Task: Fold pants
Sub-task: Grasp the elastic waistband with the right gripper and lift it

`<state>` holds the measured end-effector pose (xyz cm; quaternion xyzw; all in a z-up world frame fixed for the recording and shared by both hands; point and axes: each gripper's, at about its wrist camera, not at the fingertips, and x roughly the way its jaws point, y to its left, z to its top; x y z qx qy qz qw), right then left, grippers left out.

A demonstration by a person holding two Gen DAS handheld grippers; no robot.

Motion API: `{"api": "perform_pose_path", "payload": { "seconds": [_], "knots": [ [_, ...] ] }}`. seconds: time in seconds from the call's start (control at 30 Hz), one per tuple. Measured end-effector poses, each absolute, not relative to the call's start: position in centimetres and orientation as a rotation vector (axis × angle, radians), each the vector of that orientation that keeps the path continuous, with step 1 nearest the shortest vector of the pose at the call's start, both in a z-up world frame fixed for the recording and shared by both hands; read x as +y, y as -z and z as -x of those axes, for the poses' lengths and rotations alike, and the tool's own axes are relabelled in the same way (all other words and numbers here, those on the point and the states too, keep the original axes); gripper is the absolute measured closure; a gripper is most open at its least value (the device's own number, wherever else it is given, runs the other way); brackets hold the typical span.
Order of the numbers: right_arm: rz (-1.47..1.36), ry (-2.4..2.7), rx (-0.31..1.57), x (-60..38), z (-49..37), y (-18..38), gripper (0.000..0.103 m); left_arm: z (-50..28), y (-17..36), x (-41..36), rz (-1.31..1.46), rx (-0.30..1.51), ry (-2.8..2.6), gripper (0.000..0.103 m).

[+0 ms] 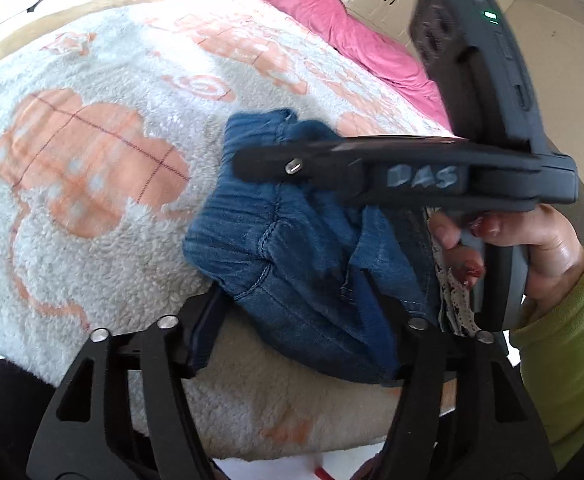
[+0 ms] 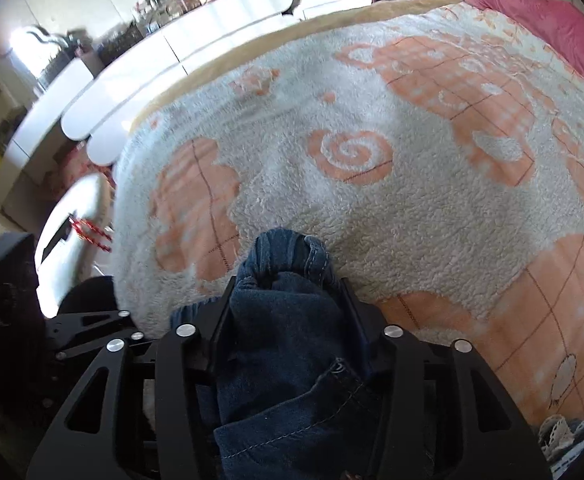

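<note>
Blue denim pants (image 1: 292, 248) are bunched up above a white fleece blanket with orange shapes (image 1: 91, 140). My left gripper (image 1: 296, 316) has its jaws wide, with a fold of the denim lying between them. My right gripper (image 1: 259, 164) crosses the left wrist view from the right, held by a hand in a green sleeve, and clamps the elastic waistband. In the right wrist view the right gripper (image 2: 287, 300) is shut on a thick bundle of the pants (image 2: 292, 340), which fills the gap between its fingers. The waistband (image 2: 292, 256) sticks out past the tips.
The blanket (image 2: 372, 160) covers a bed. A pink duvet (image 1: 332, 24) lies at the far end, also in the right wrist view (image 2: 552, 28). White cabinets (image 2: 171, 60) stand to the left of the bed. A lace-edged cloth (image 1: 456, 296) hangs beside the pants.
</note>
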<state>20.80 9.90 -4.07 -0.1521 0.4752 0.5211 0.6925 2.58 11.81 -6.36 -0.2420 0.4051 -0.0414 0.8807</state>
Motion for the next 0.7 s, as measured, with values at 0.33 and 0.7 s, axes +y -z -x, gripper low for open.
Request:
{"api": "perform_pose_path", "payload": {
  "seconds": [0.33, 0.7],
  "knots": [
    [0.007, -1.279, 0.922, 0.0, -21.3, -1.6, 0.066, -4.5, 5.2, 7.5, 0.589, 0.872, 0.252, 0.031],
    [-0.063, -1.179, 0.839, -9.6, -21.1, -2.8, 0.064, -7.1, 2.3, 1.2, 0.541, 0.865, 0.349, 0.031]
  ]
}}
